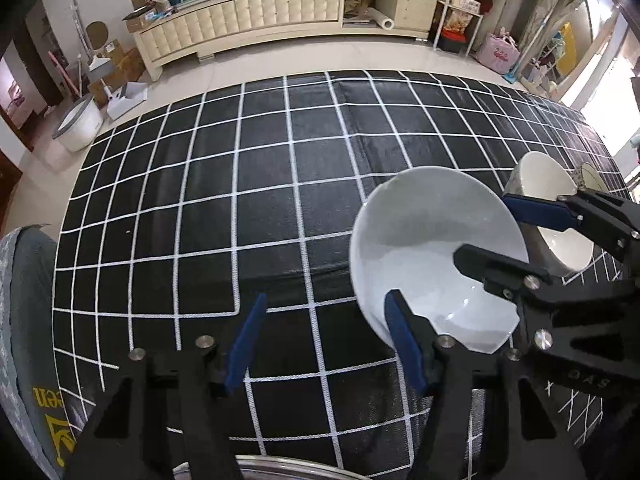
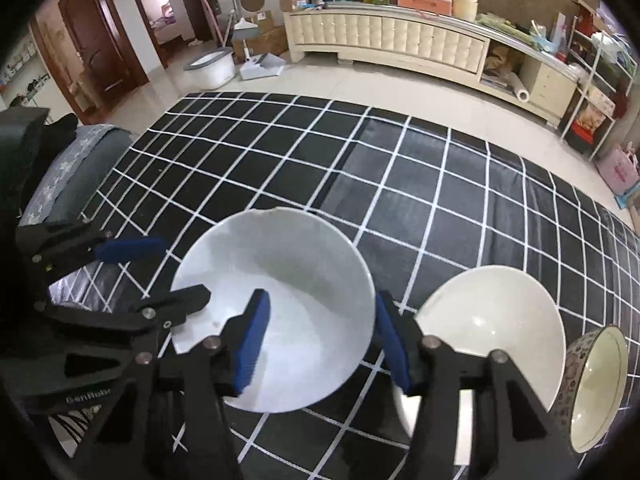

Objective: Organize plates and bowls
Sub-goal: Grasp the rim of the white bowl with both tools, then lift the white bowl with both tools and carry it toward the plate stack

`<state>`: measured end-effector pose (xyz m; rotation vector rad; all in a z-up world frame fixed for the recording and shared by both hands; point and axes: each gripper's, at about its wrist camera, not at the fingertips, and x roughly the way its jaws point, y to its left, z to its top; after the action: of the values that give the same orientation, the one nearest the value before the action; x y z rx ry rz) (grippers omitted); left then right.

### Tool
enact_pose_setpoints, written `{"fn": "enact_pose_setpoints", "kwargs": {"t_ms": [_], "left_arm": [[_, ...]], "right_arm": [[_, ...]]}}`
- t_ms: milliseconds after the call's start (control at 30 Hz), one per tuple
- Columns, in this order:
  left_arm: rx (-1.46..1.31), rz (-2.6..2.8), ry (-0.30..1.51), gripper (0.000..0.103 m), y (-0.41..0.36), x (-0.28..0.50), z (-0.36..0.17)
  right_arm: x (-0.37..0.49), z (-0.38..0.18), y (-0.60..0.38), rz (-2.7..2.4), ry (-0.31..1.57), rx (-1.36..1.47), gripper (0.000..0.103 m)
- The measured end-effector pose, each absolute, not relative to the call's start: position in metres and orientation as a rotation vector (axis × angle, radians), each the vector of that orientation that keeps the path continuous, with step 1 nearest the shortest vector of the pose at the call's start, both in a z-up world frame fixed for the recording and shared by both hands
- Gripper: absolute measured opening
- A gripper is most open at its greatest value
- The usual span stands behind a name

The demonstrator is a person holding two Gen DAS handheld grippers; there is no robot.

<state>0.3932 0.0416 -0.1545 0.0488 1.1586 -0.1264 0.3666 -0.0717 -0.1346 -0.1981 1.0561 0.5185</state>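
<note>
A white bowl (image 1: 432, 248) (image 2: 296, 312) sits on the black checked cloth (image 1: 240, 184). My right gripper (image 2: 320, 340) is open with its jaws straddling the bowl's near right rim; it also shows in the left wrist view (image 1: 492, 232). My left gripper (image 1: 324, 340) is open and empty just left of the bowl, and shows in the right wrist view (image 2: 164, 272) at the bowl's left side. A second white bowl (image 2: 492, 328) (image 1: 548, 208) stands to the right. A patterned bowl (image 2: 596, 388) is at the far right.
A grey cushion (image 1: 24, 320) (image 2: 76, 168) lies at the cloth's left edge. A metal rim (image 1: 280, 468) shows at the bottom. Beyond the cloth are tiled floor, a cream cabinet (image 1: 248, 16), a white basin (image 1: 80, 124) and a wire shelf (image 1: 460, 4).
</note>
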Motion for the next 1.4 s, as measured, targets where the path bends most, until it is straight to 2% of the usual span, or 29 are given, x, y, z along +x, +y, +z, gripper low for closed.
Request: {"fn": "enact_pose_setpoints", "kwargs": {"t_ms": [133,367,500,633,1133,1400], "left_arm": [[0.055,-0.134,1.163,0.040,0.033,0.393,-0.155],[0.061,-0.146,1.183,0.028,0.027,0.397,-0.157],[0.091,-0.158,1.185,0.015,0.015,0.396,-0.156],[0.106,-0.147,1.192,0.014,0.015,0.392,-0.156],[0.118,-0.161,1.207,0.013,0.015,0.364,-0.146],[0.140,-0.159,1.147,0.013,0.008,0.334,-0.109]], "right_arm": [[0.370,-0.135,-0.071,0.520,1.056,-0.218,0.048],[0.374,-0.140,-0.062,0.495,1.085,-0.340,0.037],[0.373,-0.143,-0.062,0.474,1.105,-0.379,0.030],[0.370,-0.144,-0.065,0.455,1.102,-0.389,0.016],[0.350,-0.130,-0.076,0.459,1.103,-0.300,0.012],[0.326,-0.092,-0.093,0.439,1.061,-0.242,0.012]]}}
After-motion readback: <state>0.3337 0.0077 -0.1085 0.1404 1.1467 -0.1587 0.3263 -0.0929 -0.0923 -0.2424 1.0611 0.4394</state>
